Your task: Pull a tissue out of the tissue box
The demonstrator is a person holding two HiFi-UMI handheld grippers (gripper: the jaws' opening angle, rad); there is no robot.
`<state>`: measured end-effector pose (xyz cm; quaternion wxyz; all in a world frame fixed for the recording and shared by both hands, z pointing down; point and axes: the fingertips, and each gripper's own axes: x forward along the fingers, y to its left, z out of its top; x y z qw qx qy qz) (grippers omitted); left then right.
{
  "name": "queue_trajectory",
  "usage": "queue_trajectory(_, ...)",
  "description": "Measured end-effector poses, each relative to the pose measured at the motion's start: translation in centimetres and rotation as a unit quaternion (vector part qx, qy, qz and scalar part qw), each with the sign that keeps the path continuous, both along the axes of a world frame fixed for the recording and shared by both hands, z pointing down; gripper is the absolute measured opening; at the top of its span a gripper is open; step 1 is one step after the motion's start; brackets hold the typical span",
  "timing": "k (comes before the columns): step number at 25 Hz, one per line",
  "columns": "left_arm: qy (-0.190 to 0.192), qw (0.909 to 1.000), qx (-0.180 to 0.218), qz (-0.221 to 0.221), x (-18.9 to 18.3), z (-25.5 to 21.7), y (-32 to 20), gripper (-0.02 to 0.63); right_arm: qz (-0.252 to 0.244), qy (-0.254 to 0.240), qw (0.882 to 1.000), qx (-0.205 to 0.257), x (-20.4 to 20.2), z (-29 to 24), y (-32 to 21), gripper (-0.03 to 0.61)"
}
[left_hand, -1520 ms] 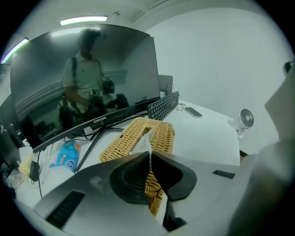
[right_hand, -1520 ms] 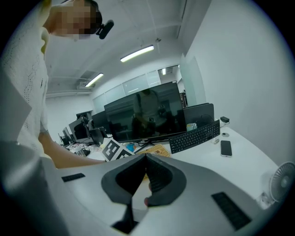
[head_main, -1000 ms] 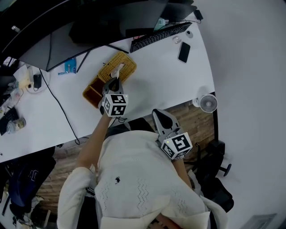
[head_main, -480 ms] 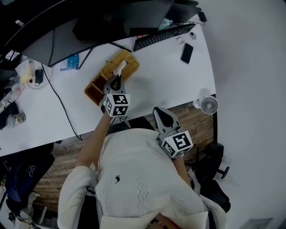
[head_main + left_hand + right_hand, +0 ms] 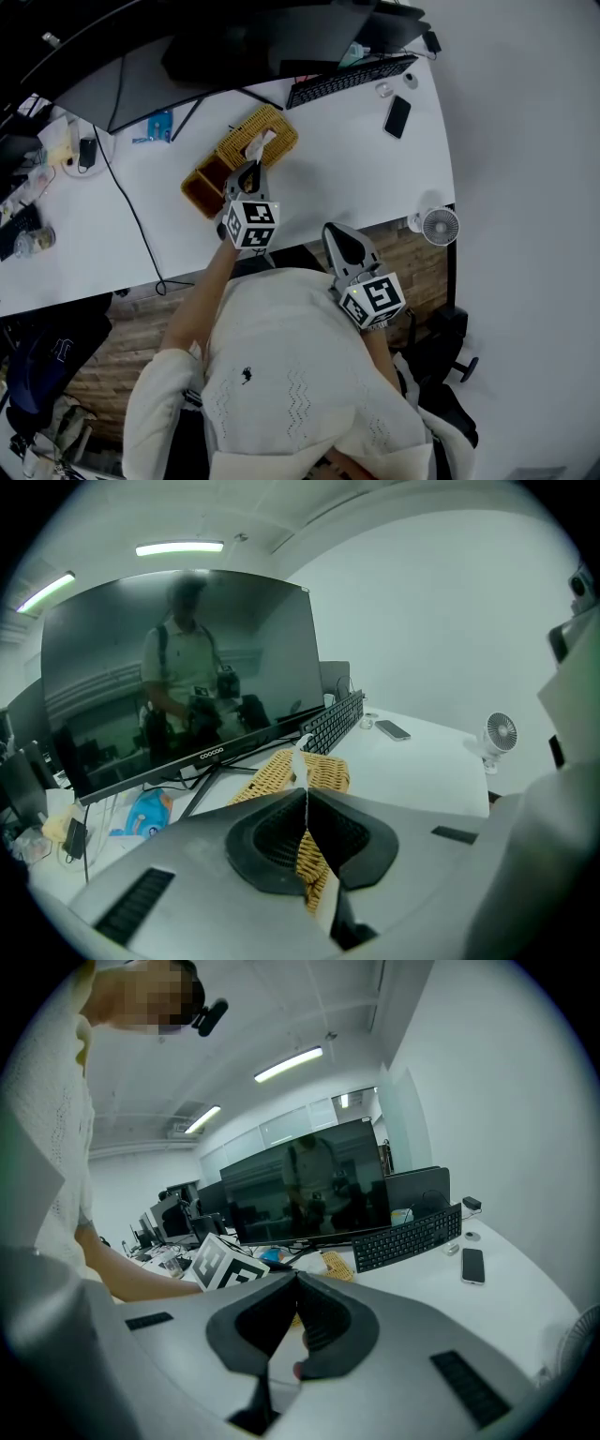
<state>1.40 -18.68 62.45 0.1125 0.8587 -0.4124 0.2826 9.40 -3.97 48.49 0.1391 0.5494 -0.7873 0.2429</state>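
tissue box [image 5: 270, 128] [image 5: 327, 770]: long woven box, straw yellow, with a slot in its top; it lies slantwise on the white desk [image 5: 361, 164], in front of the monitor [image 5: 234, 42] and to the left of the keyboard [image 5: 352, 79] in the head view.
tray [image 5: 203, 186]: darker brown and open-topped, right against the box's near left end.
tissue [image 5: 261, 142] [image 5: 300, 755]: white and thin, standing out of the slot as a narrow crumpled peak; a fine white edge runs from that peak to the left claw.
left gripper [image 5: 249, 168] [image 5: 306, 795]: over the near side of the box and angled down towards it; jaws pressed together, pinching the tissue's edge. the woven top shows just beyond the jaws in the left gripper view.
right gripper [image 5: 334, 229] [image 5: 296, 1277]: held close to the person's chest at the desk's front edge, well apart from the box; jaws meet at the tips with nothing between them.
phone [image 5: 397, 116]: dark, lying flat to the right of the keyboard.
fan [image 5: 440, 226]: small and white, just off the desk's right front corner.
person: white knitted top; the bare left forearm reaches out to the box.
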Motion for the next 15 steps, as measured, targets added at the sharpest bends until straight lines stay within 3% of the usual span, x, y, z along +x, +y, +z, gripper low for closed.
queue_trajectory(15,-0.002,0.9999,0.009,-0.009,-0.3,-0.7,1.2,0.013,-0.018,-0.001,1.0,0.006,0.3,0.0,0.1,0.002)
